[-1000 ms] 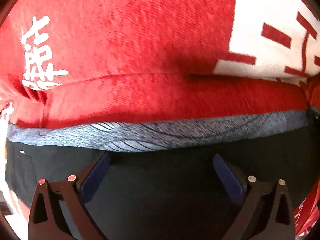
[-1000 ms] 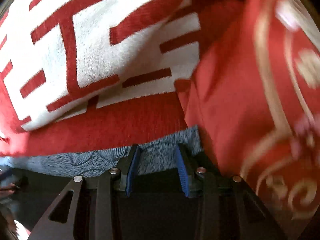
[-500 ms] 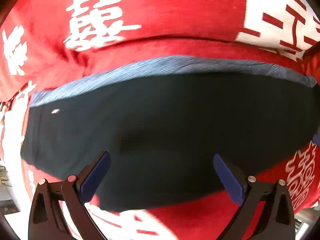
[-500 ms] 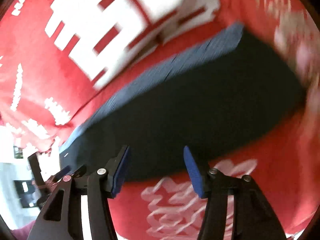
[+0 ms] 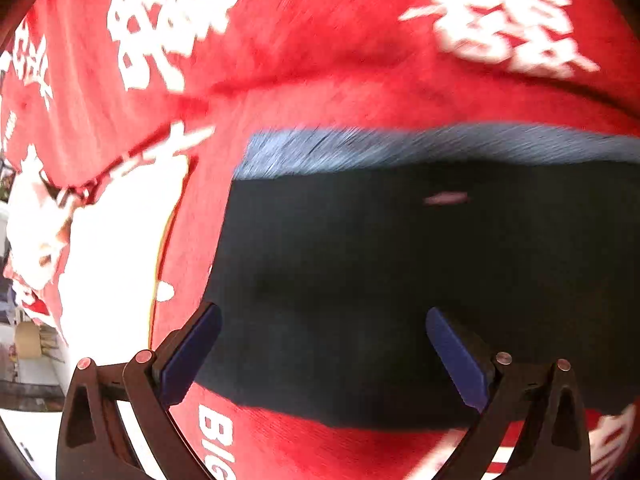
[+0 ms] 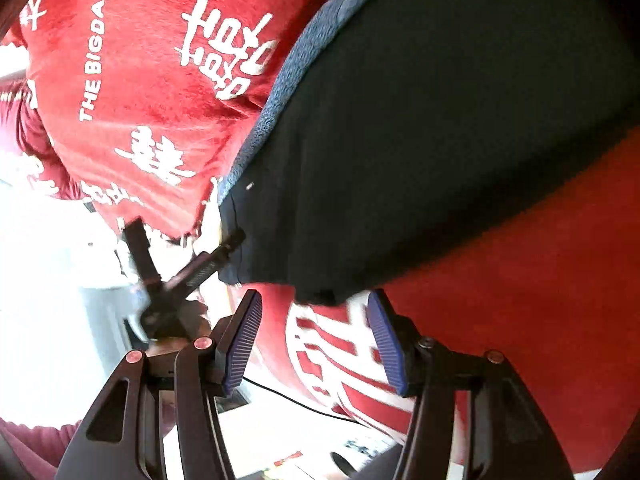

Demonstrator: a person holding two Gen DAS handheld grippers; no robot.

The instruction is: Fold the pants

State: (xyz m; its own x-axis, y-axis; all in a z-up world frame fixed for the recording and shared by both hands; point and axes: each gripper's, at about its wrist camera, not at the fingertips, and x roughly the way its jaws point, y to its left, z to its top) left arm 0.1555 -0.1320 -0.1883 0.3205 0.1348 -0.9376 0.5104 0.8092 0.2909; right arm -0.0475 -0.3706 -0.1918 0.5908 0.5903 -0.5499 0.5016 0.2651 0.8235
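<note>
The black pants [image 5: 420, 280] lie folded into a flat block on the red blanket [image 5: 320, 60], with a blue-grey knit band [image 5: 400, 146] along their far edge. My left gripper [image 5: 322, 354] is open and empty, hovering over the near left part of the pants. In the right wrist view the pants [image 6: 420, 140] fill the upper right, the band [image 6: 280, 92] on their left edge. My right gripper [image 6: 314, 344] is open and empty, just off the pants' near corner. The left gripper [image 6: 236, 240] shows there at the pants' left edge.
The red blanket with white characters [image 6: 152, 80] covers the surface under the pants. Its edge drops off at the left to a bright white floor area [image 6: 48, 280]. A cable and printed papers [image 6: 320, 440] lie below the blanket's near edge.
Both grippers have pulled back from the pants; the right one has opened and let go of the blue-grey band. The left view has shifted left, the right view has drawn back past the pants' near corner.
</note>
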